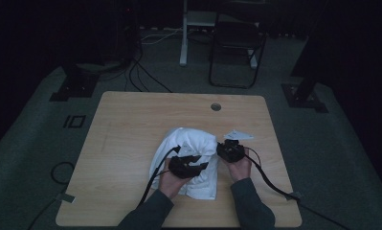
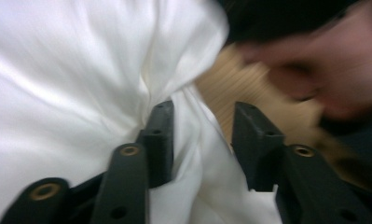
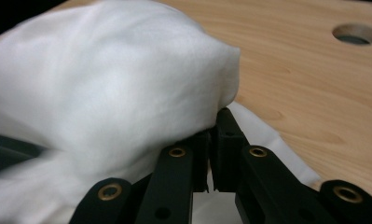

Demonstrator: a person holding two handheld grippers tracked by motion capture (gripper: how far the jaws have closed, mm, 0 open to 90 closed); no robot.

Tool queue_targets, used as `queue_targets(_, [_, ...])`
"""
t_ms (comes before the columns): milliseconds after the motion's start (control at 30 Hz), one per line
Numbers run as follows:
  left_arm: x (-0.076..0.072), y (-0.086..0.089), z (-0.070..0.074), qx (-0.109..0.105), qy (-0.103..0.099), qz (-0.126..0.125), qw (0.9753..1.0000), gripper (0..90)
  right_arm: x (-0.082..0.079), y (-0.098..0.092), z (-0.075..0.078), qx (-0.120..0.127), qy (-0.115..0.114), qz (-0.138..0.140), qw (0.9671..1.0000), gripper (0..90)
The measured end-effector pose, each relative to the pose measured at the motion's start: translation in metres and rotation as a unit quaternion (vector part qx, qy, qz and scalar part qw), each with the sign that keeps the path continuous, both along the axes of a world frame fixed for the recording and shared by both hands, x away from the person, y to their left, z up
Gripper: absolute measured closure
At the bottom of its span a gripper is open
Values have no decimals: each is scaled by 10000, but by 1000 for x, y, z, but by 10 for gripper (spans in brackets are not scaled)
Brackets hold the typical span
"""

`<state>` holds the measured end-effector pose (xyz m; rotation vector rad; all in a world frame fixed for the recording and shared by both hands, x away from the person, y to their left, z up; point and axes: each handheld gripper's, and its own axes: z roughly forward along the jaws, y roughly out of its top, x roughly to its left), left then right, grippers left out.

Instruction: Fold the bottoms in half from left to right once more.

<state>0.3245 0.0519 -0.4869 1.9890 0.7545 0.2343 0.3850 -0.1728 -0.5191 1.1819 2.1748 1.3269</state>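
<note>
A crumpled white cloth [image 1: 188, 143] lies bunched on the wooden table [image 1: 131, 124], front of centre. My left gripper [image 1: 198, 165] rests on the cloth's near side. In the left gripper view its jaws [image 2: 202, 135] stand apart with a fold of the cloth [image 2: 72, 84] running between them; the picture is blurred. My right gripper [image 1: 223, 149] is at the cloth's right edge. In the right gripper view it [image 3: 214, 140] is shut on the cloth [image 3: 104, 93], which bulges up to the left above the jaws.
A round cable hole [image 1: 216, 107] sits near the table's far edge and shows as a hole [image 3: 356, 33] in the right gripper view. Beyond the table are a dark chair [image 1: 236, 48], floor cables [image 1: 140, 76] and black stand bases [image 1: 73, 86].
</note>
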Motion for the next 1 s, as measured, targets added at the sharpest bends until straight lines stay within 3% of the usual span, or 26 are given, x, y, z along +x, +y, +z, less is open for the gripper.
queue_targets(33, [-3,18,21,-185,-298,114,9993,547,2,-3,-4,-63,57,-83,9999,869])
queue_targets(67, [-3,18,21,-185,-298,114,9993,547,2,-3,-4,-63,57,-83,9999,869])
queue_targets(133, [1,38,34,-179,-580,460,9971,548,4,-9,-9,-72,163,-116,9998,867])
queue_targets(167, [12,58,37,-172,-541,902,9943,550,4,-10,-10,-96,203,-128,9997,865])
queue_targets(200, [12,58,37,-172,-541,902,9943,559,4,-10,-10,-96,203,-128,9997,865])
queue_targets(233, [24,72,33,-115,-410,1186,9920,567,4,-11,-12,-101,234,-119,9996,863])
queue_targets(267, [24,72,33,-115,-410,1186,9920,568,4,-11,-12,-101,234,-119,9996,863])
queue_targets(300, [31,78,26,-56,-261,1292,9913,568,4,-12,-12,-116,239,-119,9996,861])
queue_targets(333, [35,81,19,21,-132,1322,9911,573,5,-12,-13,-126,249,-116,9995,858])
queue_targets(367, [39,82,5,98,91,1212,9925,579,6,-12,-13,-144,270,-106,9995,852])
queue_targets(400, [39,82,5,98,91,1212,9925,579,7,-12,-14,-151,275,-105,9995,848])
queue_targets(500, [38,76,-13,204,253,1053,9939,580,8,-13,-14,-210,322,-109,9992,835])
queue_targets(567, [35,65,-28,447,229,994,9938,581,8,-15,-14,-251,332,-127,9991,815])
queue_targets(600, [35,65,-28,447,229,994,9938,582,8,-15,-14,-251,332,-127,9991,815])
queue_targets(633, [33,57,-38,618,245,960,9932,583,8,-17,-13,-296,345,-154,9988,794])
queue_targets(667, [33,57,-38,618,245,960,9932,584,8,-17,-13,-296,345,-154,9988,794])
queue_targets(700, [28,52,-44,720,83,1006,9923,585,8,-20,-12,-360,346,-188,9986,749])
queue_targets(733, [28,52,-44,720,83,1006,9923,587,8,-20,-12,-360,346,-188,9986,749])
queue_targets(833, [26,50,-45,791,-9,1081,9910,590,5,-28,-9,-420,348,-283,9981,629])
queue_targets(1000, [25,50,-46,840,-34,1149,9898,592,-2,-35,-5,-530,314,-264,9978,544])
